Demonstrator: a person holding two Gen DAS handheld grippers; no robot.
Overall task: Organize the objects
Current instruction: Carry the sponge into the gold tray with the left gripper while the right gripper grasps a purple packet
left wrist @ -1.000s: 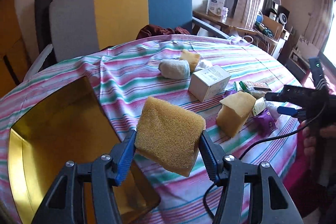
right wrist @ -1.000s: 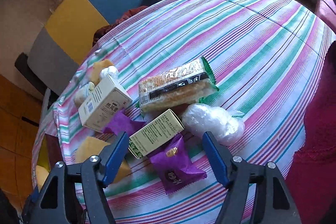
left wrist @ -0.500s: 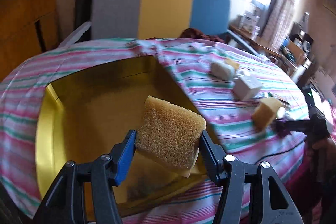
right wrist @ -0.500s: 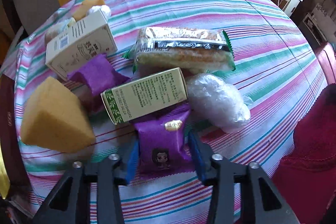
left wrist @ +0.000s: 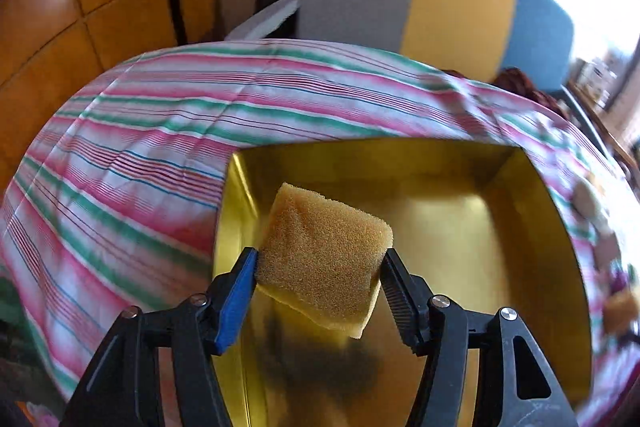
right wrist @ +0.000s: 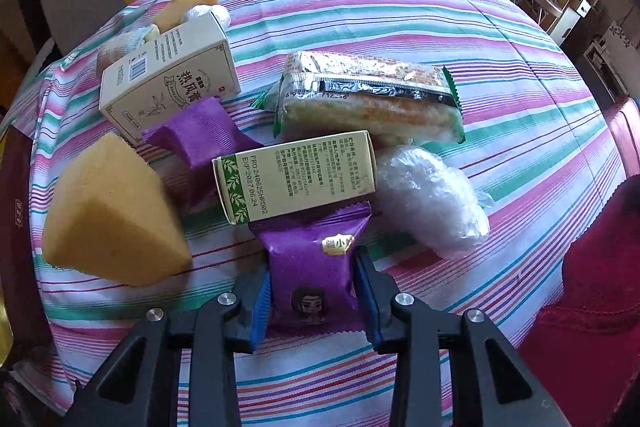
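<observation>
While tongs [left wrist: 318, 273] grip sponge [left wrist: 324, 259], over tray [left wrist: 560, 227]

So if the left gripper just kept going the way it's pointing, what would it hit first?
Probably the inside of the gold tray. The left gripper, its jaws opening around the yellow sponge, points down into it; nothing else shows between, though depth is unclear.

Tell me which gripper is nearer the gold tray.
Left. The left gripper hangs over the gold tray, its jaws opening around a yellow sponge. The right gripper is shut on a purple snack packet among the clutter, away from the tray.
</observation>
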